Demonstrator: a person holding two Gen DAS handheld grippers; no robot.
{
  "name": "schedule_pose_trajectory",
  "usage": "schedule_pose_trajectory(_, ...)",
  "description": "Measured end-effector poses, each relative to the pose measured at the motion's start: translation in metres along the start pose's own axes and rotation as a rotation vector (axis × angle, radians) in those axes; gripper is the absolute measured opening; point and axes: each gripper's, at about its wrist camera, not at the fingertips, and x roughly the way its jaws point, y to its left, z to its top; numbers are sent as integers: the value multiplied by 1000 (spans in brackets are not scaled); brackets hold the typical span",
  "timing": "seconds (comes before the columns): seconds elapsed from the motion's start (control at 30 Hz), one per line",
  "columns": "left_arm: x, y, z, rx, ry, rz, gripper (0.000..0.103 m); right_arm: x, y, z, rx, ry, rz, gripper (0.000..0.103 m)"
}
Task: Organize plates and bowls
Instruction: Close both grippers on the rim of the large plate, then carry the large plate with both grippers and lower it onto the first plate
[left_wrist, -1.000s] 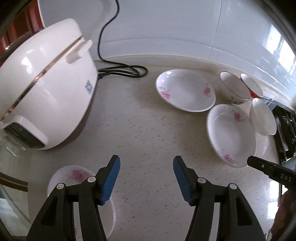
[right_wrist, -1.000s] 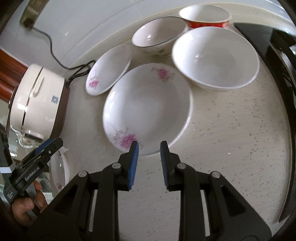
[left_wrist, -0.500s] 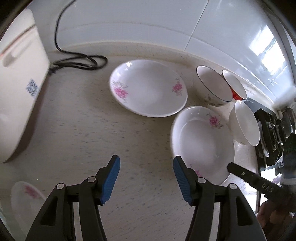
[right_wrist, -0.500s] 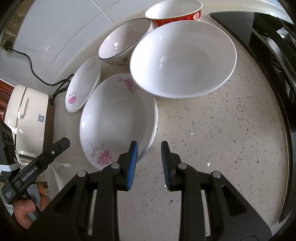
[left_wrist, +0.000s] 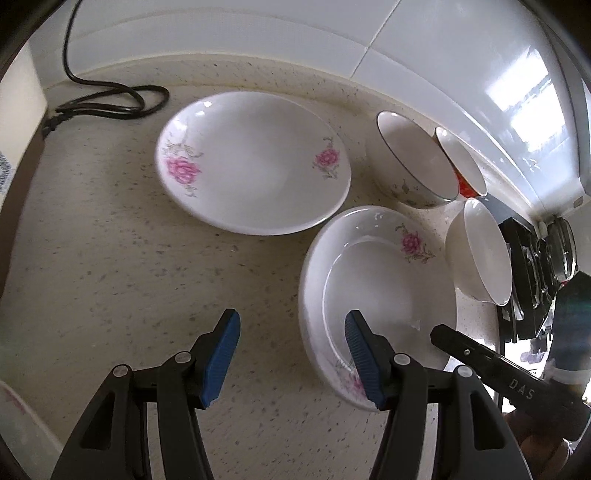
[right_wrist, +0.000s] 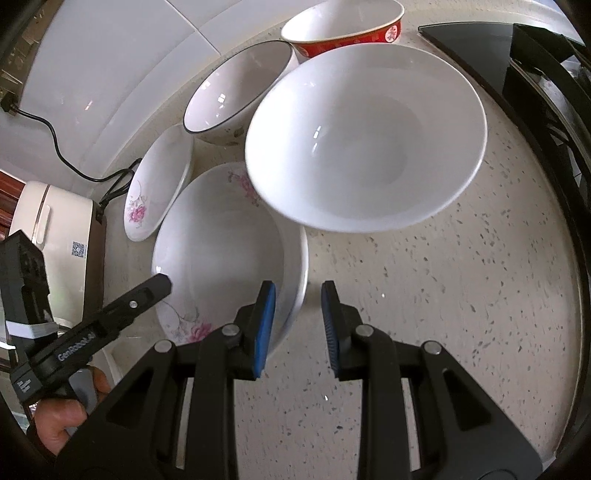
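Two flowered plates lie on the speckled counter: a near plate (left_wrist: 376, 280) (right_wrist: 221, 251) and a far plate (left_wrist: 251, 162) (right_wrist: 159, 195). Beyond them stand a plain white bowl (right_wrist: 365, 136) (left_wrist: 480, 251), a dark-rimmed bowl (right_wrist: 236, 96) (left_wrist: 413, 166) and a red bowl (right_wrist: 343, 26) (left_wrist: 461, 166). My right gripper (right_wrist: 298, 325) straddles the near plate's right rim, jaws narrowly apart with a gap showing. My left gripper (left_wrist: 291, 354) is open at that plate's left rim, one pad over the plate and one over the counter.
A cream rice cooker (right_wrist: 55, 229) and its black cord (left_wrist: 110, 99) are on the left. A black stove (right_wrist: 535, 74) borders the counter on the right. The tiled wall runs behind the bowls. A hand (right_wrist: 62, 417) holds the left gripper.
The left gripper swung right and down from the rice cooker to the near plate's left rim. The right gripper moved right, from the plate's front edge to its right rim.
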Motion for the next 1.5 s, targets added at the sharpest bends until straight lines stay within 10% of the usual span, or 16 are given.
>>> schedule_pose_trajectory(0.33, 18, -10, 9, 23, 35, -12, 17, 6, 7, 2, -28, 0, 15, 25)
schedule_pose_trajectory(1.5, -36, 6, -45, -25, -16, 5, 15, -6, 40, -24, -175, -14, 27, 20)
